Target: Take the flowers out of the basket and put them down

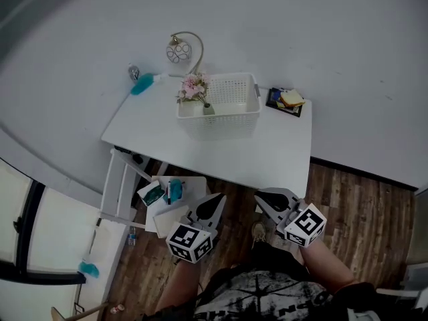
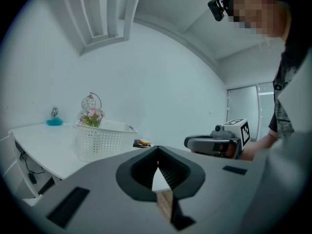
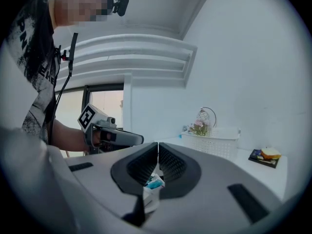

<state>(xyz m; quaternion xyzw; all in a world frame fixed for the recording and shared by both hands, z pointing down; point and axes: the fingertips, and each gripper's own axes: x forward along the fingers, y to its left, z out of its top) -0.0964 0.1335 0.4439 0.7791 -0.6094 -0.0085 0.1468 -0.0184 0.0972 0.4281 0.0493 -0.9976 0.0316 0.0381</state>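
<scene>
Left gripper (image 1: 217, 198) and right gripper (image 1: 263, 196) clenched, empty — flowers (image 1: 192, 87) in basket (image 1: 231, 120), flanked by teal brush (image 1: 142, 84) and sandwich (image 1: 291, 98).

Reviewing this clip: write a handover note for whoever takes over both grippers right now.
Left gripper: jaws shut, nothing between them, held short of the white table.
Right gripper: jaws shut, empty, level with the left one.
Pink flowers: standing in the white perforated plastic basket, at its left end in the head view. The basket sits near the table's far edge.
Done: nothing yet.
Left to do: open a gripper, lift the flowers out, set them on the table.
</scene>
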